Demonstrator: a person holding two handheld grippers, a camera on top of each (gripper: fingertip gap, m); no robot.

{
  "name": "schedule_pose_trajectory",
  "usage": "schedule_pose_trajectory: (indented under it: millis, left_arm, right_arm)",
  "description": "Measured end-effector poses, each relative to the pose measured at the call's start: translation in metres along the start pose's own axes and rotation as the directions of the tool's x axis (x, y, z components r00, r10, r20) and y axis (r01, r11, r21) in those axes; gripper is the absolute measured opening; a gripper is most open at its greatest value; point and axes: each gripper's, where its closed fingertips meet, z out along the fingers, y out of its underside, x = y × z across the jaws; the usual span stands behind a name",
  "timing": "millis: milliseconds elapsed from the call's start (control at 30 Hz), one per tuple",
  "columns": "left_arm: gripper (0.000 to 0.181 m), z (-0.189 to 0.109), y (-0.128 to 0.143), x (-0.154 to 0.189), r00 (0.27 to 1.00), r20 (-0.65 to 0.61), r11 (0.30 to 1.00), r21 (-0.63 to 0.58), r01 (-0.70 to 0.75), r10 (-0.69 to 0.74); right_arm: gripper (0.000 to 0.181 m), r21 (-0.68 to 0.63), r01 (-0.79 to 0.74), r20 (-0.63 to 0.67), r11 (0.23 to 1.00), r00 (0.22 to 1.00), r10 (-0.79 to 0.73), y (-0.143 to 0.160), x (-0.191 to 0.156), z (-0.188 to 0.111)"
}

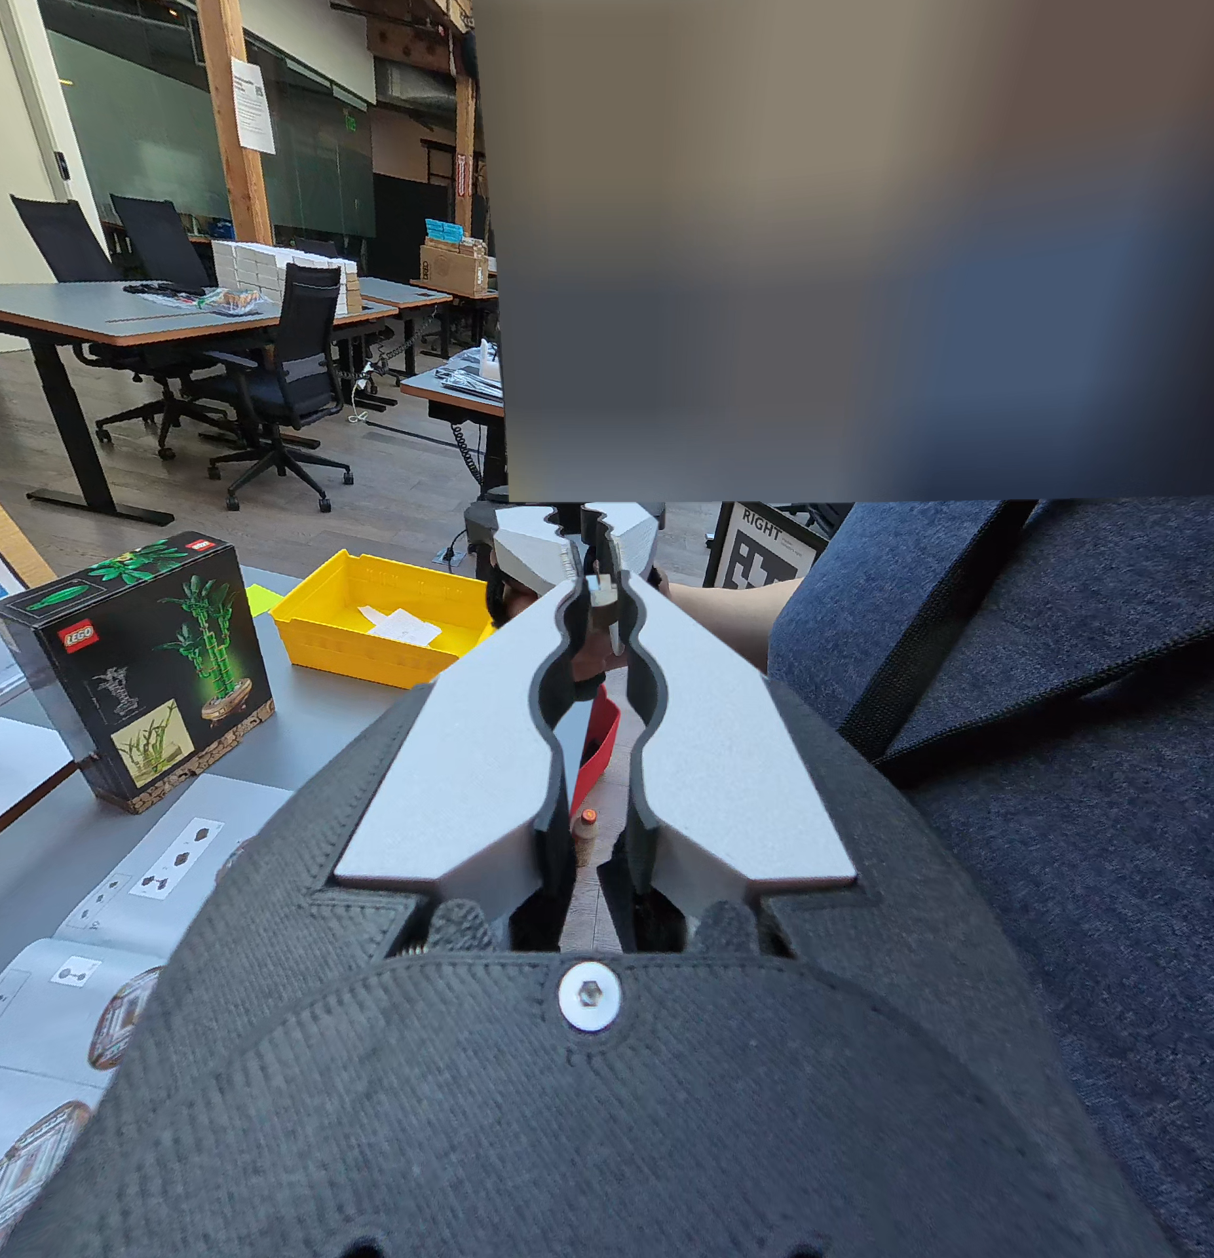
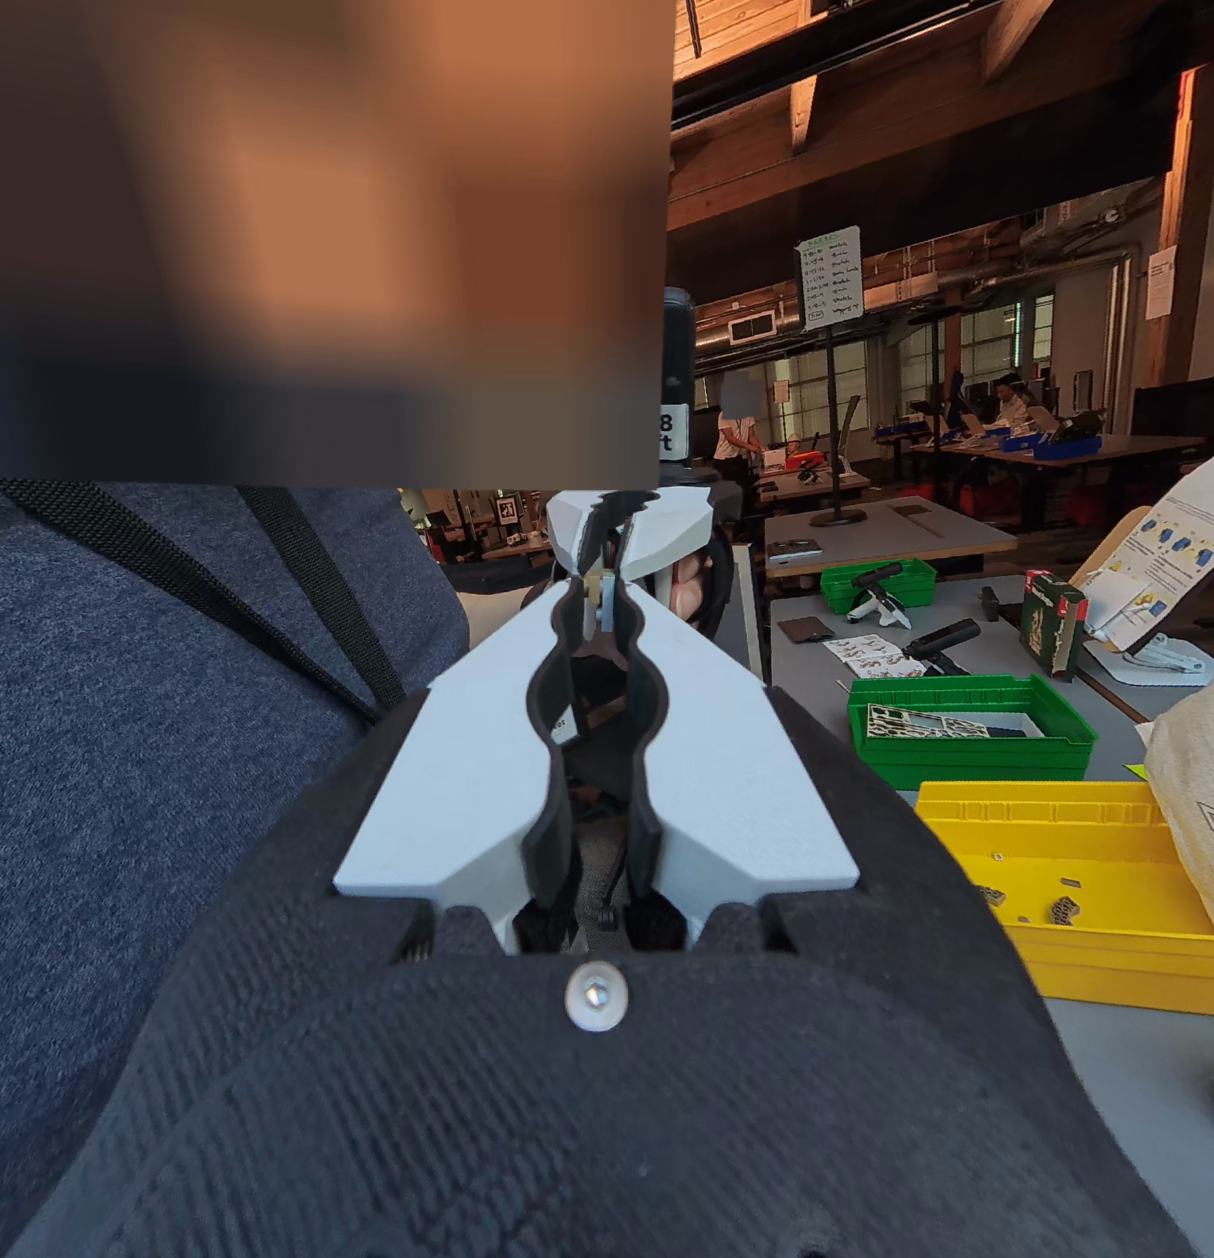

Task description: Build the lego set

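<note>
In the left wrist view, instruction sheets (image 1: 73,966) lie on the desk (image 1: 304,694) at its near left edge, printed with small part diagrams. Behind them a black set box (image 1: 138,670) with a green plant picture stands upright on the desk. To its right, toward the desk's far edge, a yellow tray (image 1: 332,640) holds a white slip of paper (image 1: 403,625).

Right of the tray, the left gripper (image 1: 600,599) is raised off the desk in front of the person's dark blue top (image 1: 999,749). Its jaws are nearly pressed together at the tips, pinching a small piece (image 1: 602,595), tan and pale grey. The right gripper (image 1: 577,544) faces it tip to tip from the far side and meets the same small piece. A red tray (image 1: 600,742) shows through the gap between the left gripper's fingers, with a small brown part (image 1: 585,834) just below it.

In the right wrist view, the blue top fills the left side. The right gripper (image 2: 598,599) has its jaws closed down on the small piece (image 2: 600,595), which has a tan knob and a pale blue-grey plate. The left gripper (image 2: 607,527) meets it head on from beyond, a hand (image 2: 685,585) around its handle.

Further right on the desk (image 2: 1107,1062), a green tray (image 2: 971,749) holds a flat sheet of parts (image 2: 924,727). At the near right edge a second yellow tray (image 2: 1039,905) holds a few tiny loose pieces (image 2: 1060,909).
</note>
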Motion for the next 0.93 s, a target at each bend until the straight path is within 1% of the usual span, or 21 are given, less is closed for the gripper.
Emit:
schedule_pose_trajectory:
  millis: [200,367,567,667,733,800,833,867,933]
  left_arm:
    - [0.006,0.001,0.002,0.001,1.000,0.008,1.000,0.015,0.004,-0.004]
    - [0.006,0.001,0.002,0.002,1.000,0.008,0.999,0.032,0.009,-0.009]
    - [0.006,0.000,0.004,0.005,1.000,-0.002,0.999,0.047,0.023,-0.023]
    - [0.006,0.000,0.004,0.004,0.999,0.016,0.998,0.054,0.027,-0.028]
    - [0.006,-0.001,0.003,0.004,0.999,0.038,0.998,0.066,0.001,-0.003]
    - [0.040,-0.001,0.001,0.004,0.998,0.057,0.997,0.081,-0.015,0.010]
    - [0.040,-0.001,0.004,0.004,0.997,0.066,0.998,0.053,-0.037,0.033]
    - [0.036,0.000,0.008,0.005,0.993,0.082,0.996,0.015,-0.086,0.085]
    - [0.030,0.000,0.010,0.000,0.967,0.157,0.980,-0.024,-0.197,0.199]
  right_arm:
    - [0.007,-0.003,0.027,-0.017,1.000,0.999,-0.027,0.002,0.000,-0.001]
    - [0.006,-0.034,0.076,-0.038,0.997,0.996,-0.077,0.002,-0.001,-0.001]
    - [0.005,-0.057,0.094,-0.040,0.994,0.995,-0.096,0.005,-0.005,0.000]
    - [0.006,-0.031,0.029,-0.030,0.999,0.999,-0.030,0.007,-0.003,0.000]
    - [0.007,-0.003,-0.058,0.002,0.998,0.998,0.058,0.007,-0.002,0.001]
    - [0.007,0.037,-0.203,0.040,0.979,0.979,0.201,0.004,0.001,0.000]
    - [0.007,0.057,-0.277,0.067,0.959,0.960,0.273,0.002,0.002,-0.001]
    - [0.007,0.060,-0.355,0.089,0.933,0.933,0.349,0.002,0.003,-0.002]
    - [0.007,0.061,-0.493,0.098,0.868,0.868,0.486,0.004,0.009,-0.004]
